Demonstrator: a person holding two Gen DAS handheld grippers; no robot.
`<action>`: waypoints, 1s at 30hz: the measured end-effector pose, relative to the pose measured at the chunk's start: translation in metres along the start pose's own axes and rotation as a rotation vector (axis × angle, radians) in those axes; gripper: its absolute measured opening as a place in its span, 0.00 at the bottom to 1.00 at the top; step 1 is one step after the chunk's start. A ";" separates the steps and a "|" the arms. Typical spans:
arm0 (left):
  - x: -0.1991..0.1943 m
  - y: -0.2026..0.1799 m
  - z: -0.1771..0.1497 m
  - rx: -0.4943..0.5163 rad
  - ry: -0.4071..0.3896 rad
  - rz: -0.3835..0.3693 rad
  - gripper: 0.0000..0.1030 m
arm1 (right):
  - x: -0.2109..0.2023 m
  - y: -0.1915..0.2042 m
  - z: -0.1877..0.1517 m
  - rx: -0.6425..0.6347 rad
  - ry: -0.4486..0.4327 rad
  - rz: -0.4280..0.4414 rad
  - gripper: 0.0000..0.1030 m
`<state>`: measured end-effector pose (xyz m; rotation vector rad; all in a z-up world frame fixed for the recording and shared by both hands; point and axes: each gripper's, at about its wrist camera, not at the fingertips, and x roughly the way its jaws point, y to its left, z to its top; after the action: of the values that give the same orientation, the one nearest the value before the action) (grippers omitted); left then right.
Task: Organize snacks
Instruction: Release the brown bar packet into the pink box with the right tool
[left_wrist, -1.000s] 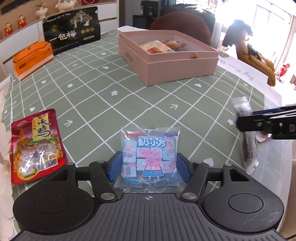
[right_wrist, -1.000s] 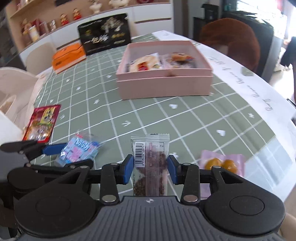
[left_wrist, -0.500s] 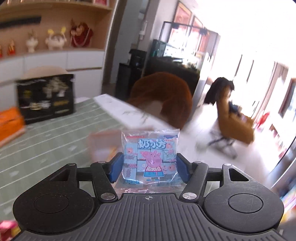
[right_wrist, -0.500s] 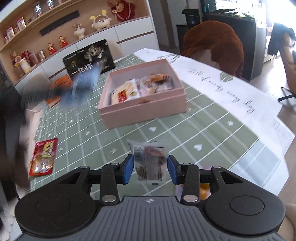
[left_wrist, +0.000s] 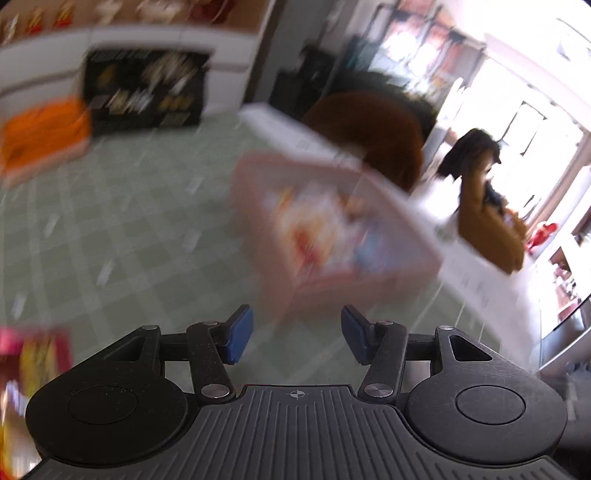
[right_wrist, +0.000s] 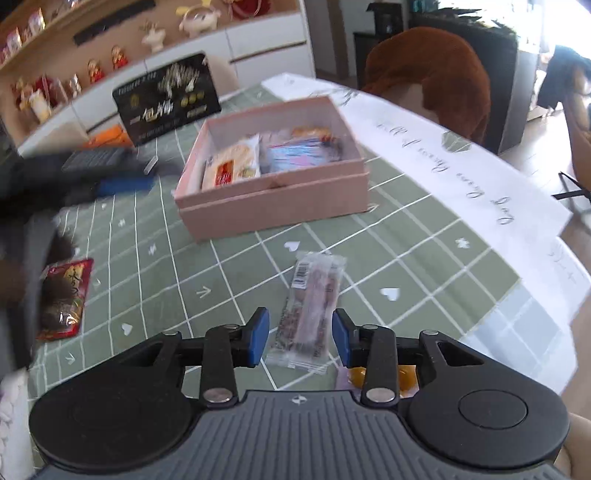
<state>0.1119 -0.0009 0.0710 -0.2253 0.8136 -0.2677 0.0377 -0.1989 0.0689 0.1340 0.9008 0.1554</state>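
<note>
A: Where's the snack bar (right_wrist: 309, 310)?
B: Between the right gripper (right_wrist: 300, 338) jaws, which are opening, pads just off its wrapper.
A: And the left gripper (left_wrist: 296, 334)?
B: Jaws closing on nothing, above the counter (left_wrist: 110, 236) near the pink box (left_wrist: 325, 225).

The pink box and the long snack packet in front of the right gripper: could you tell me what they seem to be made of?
Pink box: probably stiff card, matt, with straight walls and crisp edges. Snack packet: apparently thin clear plastic film, glossy, with the contents showing through and a printed barcode.
</note>
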 end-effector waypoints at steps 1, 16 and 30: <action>-0.003 0.004 -0.013 -0.018 0.033 0.007 0.57 | 0.006 0.002 0.002 -0.009 0.005 0.000 0.46; -0.032 0.011 -0.075 -0.065 0.188 -0.024 0.55 | 0.030 0.022 0.014 -0.067 0.029 -0.035 0.36; -0.078 0.057 -0.061 -0.100 0.008 0.102 0.55 | -0.015 0.056 0.177 -0.147 -0.204 -0.123 0.78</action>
<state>0.0238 0.0716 0.0668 -0.2759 0.8443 -0.1316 0.1638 -0.1555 0.1989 -0.0423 0.6890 0.0913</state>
